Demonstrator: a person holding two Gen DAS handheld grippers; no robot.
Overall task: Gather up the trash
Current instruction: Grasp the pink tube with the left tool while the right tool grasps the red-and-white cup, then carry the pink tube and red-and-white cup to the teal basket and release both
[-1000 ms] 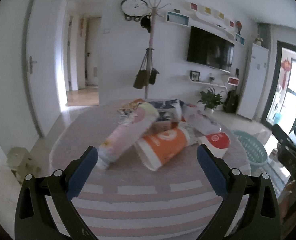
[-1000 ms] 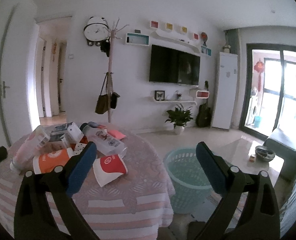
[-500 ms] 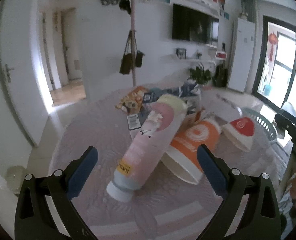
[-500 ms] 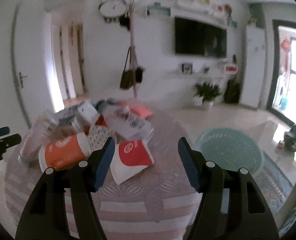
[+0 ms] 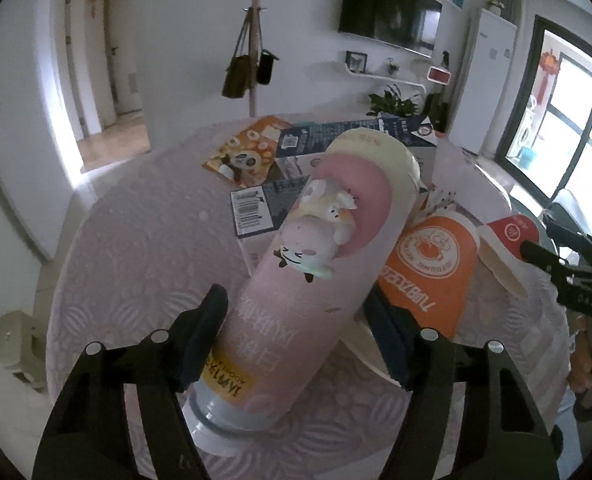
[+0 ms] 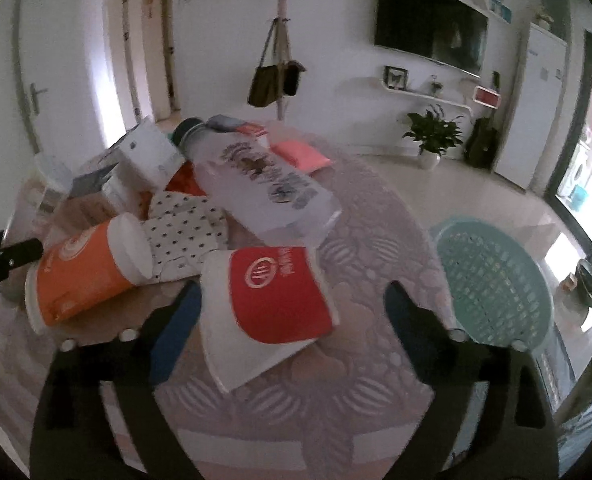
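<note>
Left fingers [image 5: 211, 316]: narrowed just now around the lower body of the pink bottle [image 5: 316, 264], one pad at each flank; the pads sit at the label, and I cannot tell whether they press yet
Right fingers [image 6: 179, 320]: spread wide after opening just now, straddling the flattened red-and-white cup [image 6: 271, 300] with clear gaps on both sides, touching nothing
Left gripper [image 5: 296, 332]: tilted down over the table [image 5: 135, 264], with the bottle's cap end nearest the camera and its cream end leaning away onto the pile
Right gripper [image 6: 287, 316]: tilted down at the table edge, the teal basket [image 6: 496, 280] on the floor off to the right of its fingers
Pink bottle, handling: probably empty and light, with stiff rounded walls and a glossy sleeve that may slip; take it mid-body across the width, not at the tapering neck
Red-and-white cup, handling: crushed paper, soft and very light, lying flat; it should fold under the pads, so pinch one raised edge or the rim end
Beyond the fingers: orange cup [image 6: 79, 276] left of the red one, clear bottle [image 6: 263, 188] behind it, cartons and wrappers further back
Risk: lifting the pink bottle may drag the orange cup that touches it
</note>
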